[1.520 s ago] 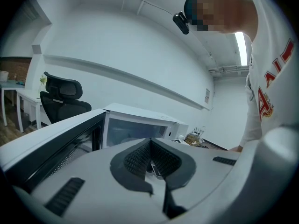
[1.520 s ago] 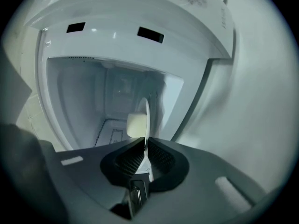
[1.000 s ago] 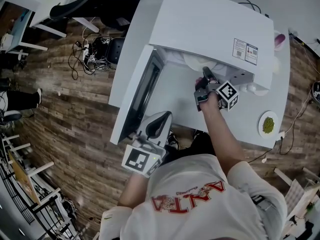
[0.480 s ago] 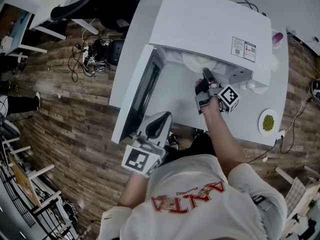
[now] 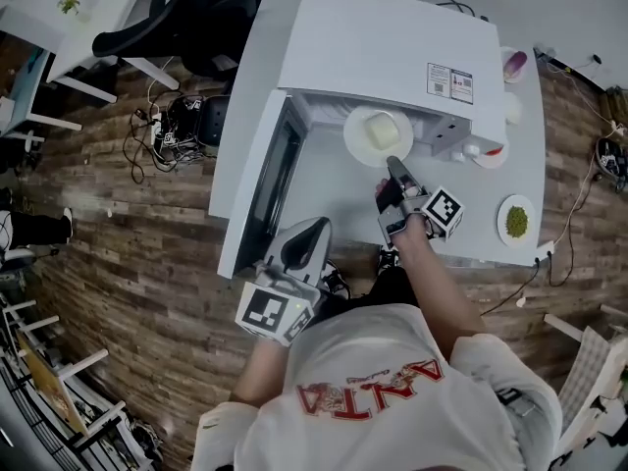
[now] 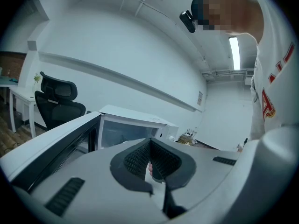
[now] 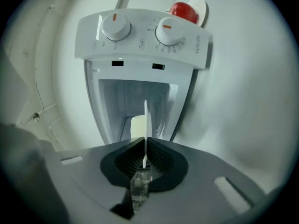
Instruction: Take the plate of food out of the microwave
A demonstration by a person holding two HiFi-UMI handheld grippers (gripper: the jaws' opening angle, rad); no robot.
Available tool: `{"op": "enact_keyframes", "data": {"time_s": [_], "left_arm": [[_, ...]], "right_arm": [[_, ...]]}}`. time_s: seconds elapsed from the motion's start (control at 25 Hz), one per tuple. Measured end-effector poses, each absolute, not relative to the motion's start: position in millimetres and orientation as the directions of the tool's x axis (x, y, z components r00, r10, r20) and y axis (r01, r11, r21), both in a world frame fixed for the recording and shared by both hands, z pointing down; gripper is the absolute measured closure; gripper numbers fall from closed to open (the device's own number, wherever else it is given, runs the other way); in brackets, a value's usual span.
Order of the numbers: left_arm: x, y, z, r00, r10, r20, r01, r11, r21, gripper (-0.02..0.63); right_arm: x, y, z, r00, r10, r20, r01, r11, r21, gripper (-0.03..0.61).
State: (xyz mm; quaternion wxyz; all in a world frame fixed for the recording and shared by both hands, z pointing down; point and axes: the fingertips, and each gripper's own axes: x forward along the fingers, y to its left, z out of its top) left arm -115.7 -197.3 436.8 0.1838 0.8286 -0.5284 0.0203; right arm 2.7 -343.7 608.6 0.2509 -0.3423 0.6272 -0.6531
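Observation:
A white plate [image 5: 378, 133] with a pale block of food [image 5: 382, 131] sits half out of the open white microwave [image 5: 392, 52], at the mouth of its cavity. My right gripper [image 5: 392, 168] is shut on the plate's near rim. In the right gripper view the plate [image 7: 145, 120] is edge-on, a thin white line pinched between the pads, with the food [image 7: 137, 126] to its left. My left gripper [image 5: 316, 230] hovers by the swung-out door [image 5: 267, 186], shut with nothing in it. In the left gripper view, the left gripper [image 6: 150, 142] points past the door [image 6: 56, 141].
The microwave's two knobs [image 7: 140, 28] are beside the cavity. On the white table [image 5: 334, 180] to the right stand a small plate of green food [image 5: 516, 222] and a dish with something red [image 5: 488, 152]. A black office chair [image 5: 186, 18] and floor cables [image 5: 167, 126] are to the left.
The right gripper has drawn back toward me with the plate, which now shows its food at the microwave's mouth instead of being mostly inside. The left gripper has stayed by the door.

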Motion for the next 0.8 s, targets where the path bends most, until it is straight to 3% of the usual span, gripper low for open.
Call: {"op": "enact_keyframes", "data": {"time_s": [0.44, 0.8], "left_arm": [[-87, -187, 426, 0.537, -0.82, 0.197, -0.833, -0.478, 0.278, 0.606], [-63, -172, 430, 0.596, -0.779, 0.195, -0.796, -0.542, 0.269, 0.606]], "right_arm": [[52, -268, 612, -0.617, -0.773, 0.146, -0.131, -0.082, -0.988, 0.561], [113, -235, 652, -0.524, -0.82, 0.232, -0.197, -0.149, -0.969, 0.561]]}}
